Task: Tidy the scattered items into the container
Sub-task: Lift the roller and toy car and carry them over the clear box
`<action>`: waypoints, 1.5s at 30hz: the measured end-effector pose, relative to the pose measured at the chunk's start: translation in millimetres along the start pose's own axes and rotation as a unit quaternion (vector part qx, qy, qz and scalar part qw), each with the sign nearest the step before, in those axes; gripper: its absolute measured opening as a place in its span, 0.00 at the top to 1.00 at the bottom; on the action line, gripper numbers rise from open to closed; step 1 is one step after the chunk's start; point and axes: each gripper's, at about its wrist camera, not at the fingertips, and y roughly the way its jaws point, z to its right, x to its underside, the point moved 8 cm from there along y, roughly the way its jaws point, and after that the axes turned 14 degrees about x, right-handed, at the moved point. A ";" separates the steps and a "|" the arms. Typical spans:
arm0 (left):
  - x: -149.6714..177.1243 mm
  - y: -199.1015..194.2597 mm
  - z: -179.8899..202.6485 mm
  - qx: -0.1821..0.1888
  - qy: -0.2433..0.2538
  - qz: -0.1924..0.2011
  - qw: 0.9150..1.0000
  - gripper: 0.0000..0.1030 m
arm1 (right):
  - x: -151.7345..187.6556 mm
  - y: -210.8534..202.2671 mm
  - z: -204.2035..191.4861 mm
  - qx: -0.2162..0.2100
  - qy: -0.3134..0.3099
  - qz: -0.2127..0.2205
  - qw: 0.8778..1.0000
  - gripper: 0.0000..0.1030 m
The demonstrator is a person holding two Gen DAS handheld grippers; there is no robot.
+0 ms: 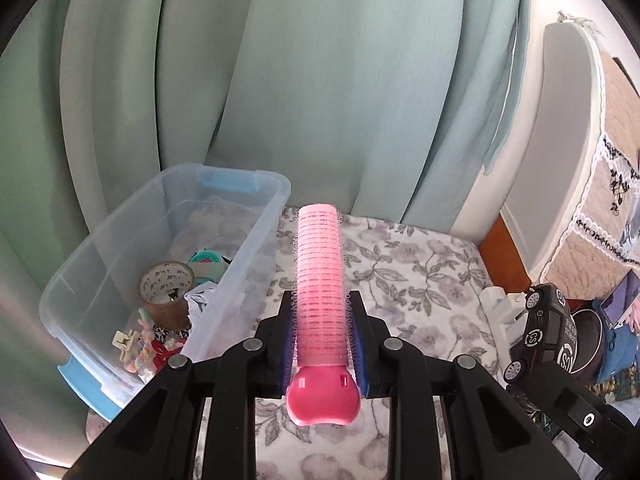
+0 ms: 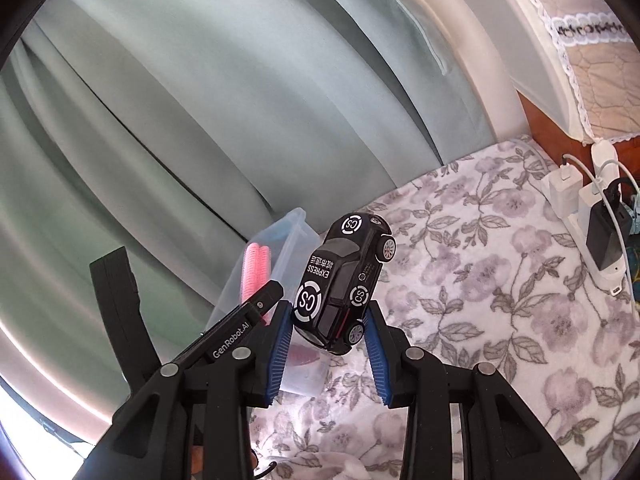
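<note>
My left gripper (image 1: 320, 320) pinches a pink hair roller (image 1: 319, 276), my right gripper (image 2: 328, 330) a toy car (image 2: 344, 280) (black), bin (image 1: 100, 264) at ten o'clock.

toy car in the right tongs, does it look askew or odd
Yes: the black toy car with white "CS EXPRESS" markings sits tilted in the right tongs, rolled onto its side, wheels facing right, gripped only near its lower end.

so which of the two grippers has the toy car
The right gripper: its blue pads clamp the black toy car. The left gripper holds a pink hair roller.
</note>
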 end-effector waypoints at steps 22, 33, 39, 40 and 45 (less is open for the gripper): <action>-27.0 -85.5 -79.1 0.003 -0.080 0.094 0.992 0.75 | 18.3 -28.5 -111.5 -0.039 -0.100 0.026 0.994 0.62; -21.8 -76.5 -157.1 -0.031 -0.133 0.090 0.987 0.75 | 45.6 26.9 -158.0 -0.037 -0.147 -0.030 0.988 0.62; -21.2 -70.1 -182.7 -0.036 -0.147 0.088 0.985 0.75 | 55.3 56.8 -175.5 -0.035 -0.161 -0.058 0.985 0.62; -21.0 -68.3 -186.0 -0.036 -0.149 0.087 0.984 0.75 | 56.6 61.4 -177.4 -0.034 -0.164 -0.063 0.984 0.62; -18.0 -55.7 -196.7 -0.035 -0.158 0.075 0.984 0.75 | 61.7 82.2 -181.5 -0.028 -0.170 -0.081 0.982 0.62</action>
